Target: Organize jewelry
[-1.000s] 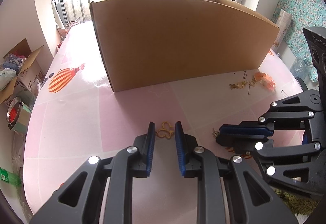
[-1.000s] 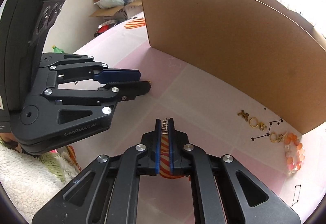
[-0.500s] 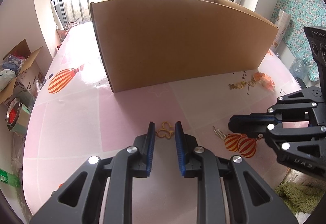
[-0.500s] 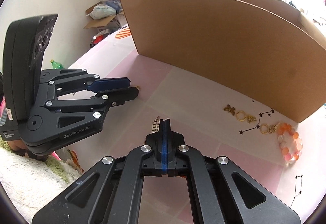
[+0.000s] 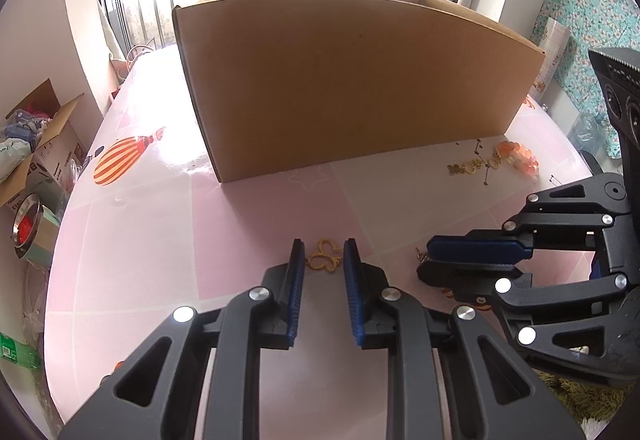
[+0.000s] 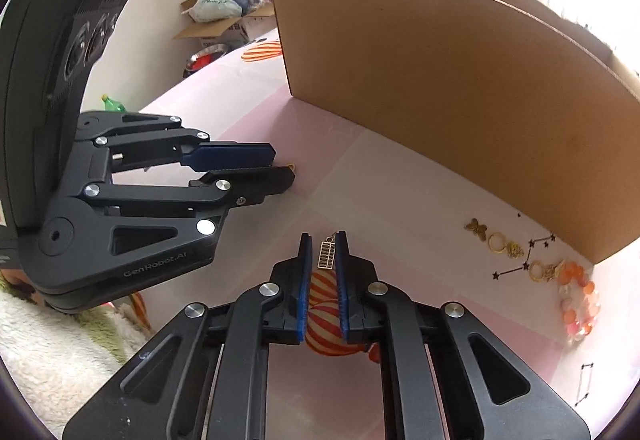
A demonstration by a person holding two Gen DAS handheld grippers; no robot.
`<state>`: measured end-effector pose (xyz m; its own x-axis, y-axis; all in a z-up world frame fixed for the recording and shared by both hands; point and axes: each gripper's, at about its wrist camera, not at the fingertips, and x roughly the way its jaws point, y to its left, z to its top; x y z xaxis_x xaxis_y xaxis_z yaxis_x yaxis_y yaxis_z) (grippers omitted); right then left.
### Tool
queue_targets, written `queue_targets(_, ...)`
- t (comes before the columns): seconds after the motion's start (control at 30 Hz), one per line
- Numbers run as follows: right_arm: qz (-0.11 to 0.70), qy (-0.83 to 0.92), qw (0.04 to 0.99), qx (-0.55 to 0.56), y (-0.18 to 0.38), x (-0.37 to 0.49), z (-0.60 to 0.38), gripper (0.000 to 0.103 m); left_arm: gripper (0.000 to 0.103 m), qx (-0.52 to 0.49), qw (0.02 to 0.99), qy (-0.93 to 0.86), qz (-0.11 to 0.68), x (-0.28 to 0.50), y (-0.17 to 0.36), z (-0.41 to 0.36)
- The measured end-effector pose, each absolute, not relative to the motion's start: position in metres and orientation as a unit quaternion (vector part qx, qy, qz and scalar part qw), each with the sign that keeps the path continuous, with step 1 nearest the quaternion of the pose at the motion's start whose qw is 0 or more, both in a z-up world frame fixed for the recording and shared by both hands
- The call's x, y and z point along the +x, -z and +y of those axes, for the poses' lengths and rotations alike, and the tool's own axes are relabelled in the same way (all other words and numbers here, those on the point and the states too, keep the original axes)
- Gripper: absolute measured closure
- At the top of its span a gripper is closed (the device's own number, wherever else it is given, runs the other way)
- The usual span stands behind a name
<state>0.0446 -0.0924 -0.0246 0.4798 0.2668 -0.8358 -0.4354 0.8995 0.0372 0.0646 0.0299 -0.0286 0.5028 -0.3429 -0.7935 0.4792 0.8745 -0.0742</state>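
A gold butterfly-shaped charm (image 5: 325, 256) lies on the pink tablecloth between the tips of my left gripper (image 5: 324, 254), which is open around it. My right gripper (image 6: 323, 246) is open, and a small gold abacus charm (image 6: 327, 255) lies on the cloth between its tips. The right gripper also shows in the left wrist view (image 5: 476, 260), low over the cloth. The left gripper shows in the right wrist view (image 6: 260, 168). A tall open cardboard box (image 5: 352, 88) stands behind both.
More jewelry lies by the box's right corner: gold charms and rings (image 6: 500, 242) and an orange bead bracelet (image 6: 578, 300). The cloth has printed striped balloons (image 5: 120, 160). Off the table's left are a cardboard box of clutter (image 5: 32, 144) and a metal bowl (image 5: 26, 228).
My right gripper was shut half a second ago and lifted; now it is lower and its jaws have opened, with the abacus charm lying between them. The left gripper has stayed put.
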Motion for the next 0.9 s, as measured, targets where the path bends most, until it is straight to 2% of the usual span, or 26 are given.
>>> queue_targets(0.33,0.467,-0.199,0.86,-0.059,0.024,0.045,-0.104,0.103,0.084,0.081,0.864,0.241,0.436,0.064,0.028,0.03)
queue_targets(0.7,0.46,-0.201,0.863,-0.048,0.018,0.045,-0.105,0.103,0.084,0.083,0.864,0.241,0.433,0.064,0.029,0.03)
queue_targets(0.83,0.464,-0.212,0.858,-0.059,0.022,0.045,-0.099,0.09,0.084,0.085,0.864,0.241,0.433,0.064,0.029,0.03)
queue_targets(0.9,0.465,-0.214,0.856,-0.067,0.024,0.047,-0.093,0.09,0.084,0.087,0.864,0.241,0.433,0.063,0.029,0.029)
